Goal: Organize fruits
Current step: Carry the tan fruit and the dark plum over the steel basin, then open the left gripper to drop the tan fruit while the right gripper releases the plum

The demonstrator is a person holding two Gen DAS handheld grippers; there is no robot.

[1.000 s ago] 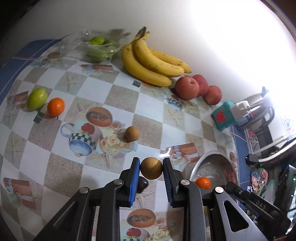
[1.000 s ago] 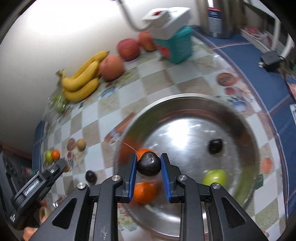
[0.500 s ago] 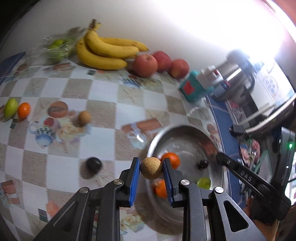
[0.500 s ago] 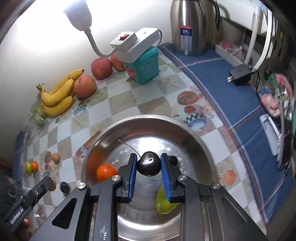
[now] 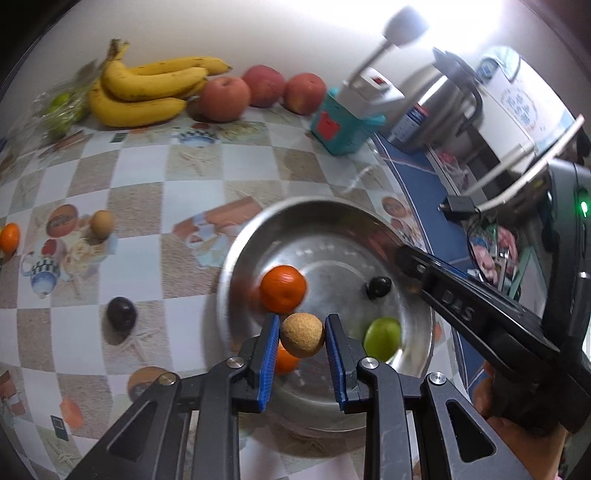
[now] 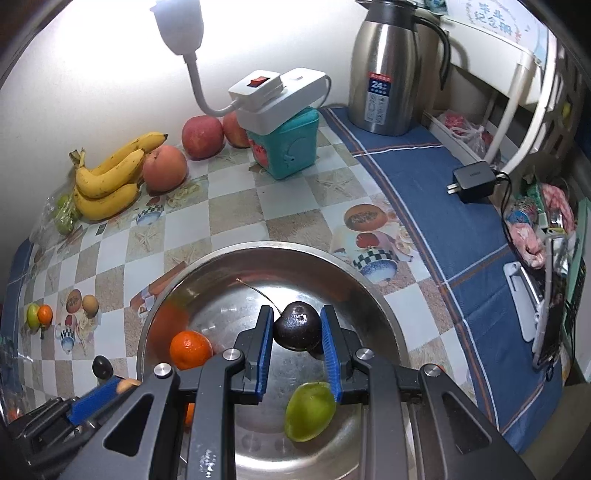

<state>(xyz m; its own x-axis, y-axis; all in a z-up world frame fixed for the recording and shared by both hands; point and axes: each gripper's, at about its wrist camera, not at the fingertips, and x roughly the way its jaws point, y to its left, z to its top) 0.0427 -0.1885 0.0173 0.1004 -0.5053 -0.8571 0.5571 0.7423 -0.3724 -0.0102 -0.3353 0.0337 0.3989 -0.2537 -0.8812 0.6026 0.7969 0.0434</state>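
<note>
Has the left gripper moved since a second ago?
Yes. The left gripper, shut on the tan fruit, went from above the tablecloth to over the steel bowl.

A plain white wall (image 6: 92, 74) rises ahead of the tools, lit hard by a gooseneck lamp (image 6: 180, 22) whose glare washes out its upper part. Below lies a table under a checkered printed cloth (image 6: 236, 206), which off to the right turns to a blue striped border (image 6: 436, 206)
</note>
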